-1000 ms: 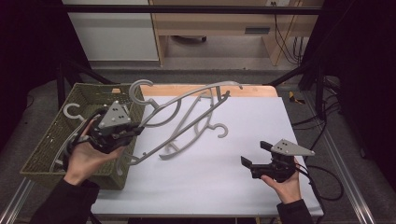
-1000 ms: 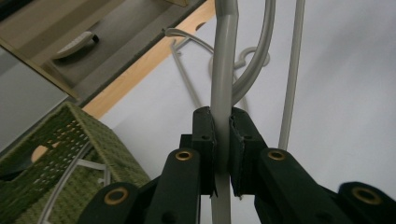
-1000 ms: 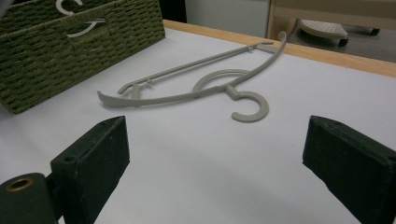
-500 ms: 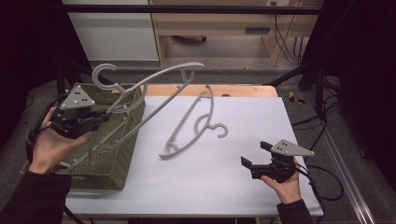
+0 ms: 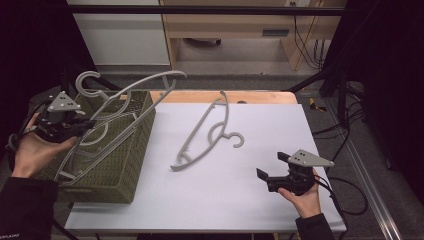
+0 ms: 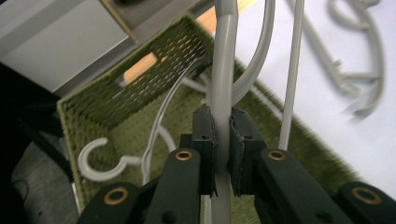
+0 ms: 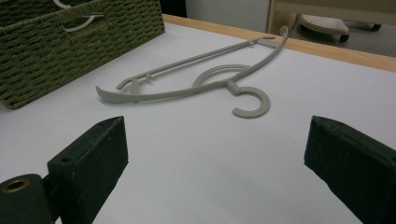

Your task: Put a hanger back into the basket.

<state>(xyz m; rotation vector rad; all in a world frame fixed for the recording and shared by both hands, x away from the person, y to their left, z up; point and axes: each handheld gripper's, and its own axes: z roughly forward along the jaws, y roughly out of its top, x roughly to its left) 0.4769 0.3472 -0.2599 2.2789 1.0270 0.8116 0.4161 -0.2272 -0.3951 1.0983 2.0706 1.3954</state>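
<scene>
A grey plastic hanger [image 5: 145, 82] hangs tilted over the green woven basket [image 5: 135, 145], hook up at the left and lower end down in the basket. My left gripper [image 5: 87, 124] is shut on it; in the left gripper view the pads [image 6: 205, 135] clamp one bar of the hanger [image 6: 223, 70]. Another hanger's hook [image 6: 100, 161] lies on the basket floor [image 6: 154, 60]. A second grey hanger [image 5: 210, 130] lies flat mid-table. My right gripper [image 5: 272, 167] is open near the front right, jaws wide apart [image 7: 215, 154], with that hanger [image 7: 196, 86] lying beyond them.
The basket stands at the white table's [image 5: 240, 210] left edge, its side [image 7: 56, 42] facing the right gripper. A wooden strip [image 5: 260, 96] runs along the table's back edge. Black frame posts and cables stand off to the right.
My left gripper has carried the hanger leftward, from above the table's middle to over the basket. The hanger on the table and my right gripper have stayed put.
</scene>
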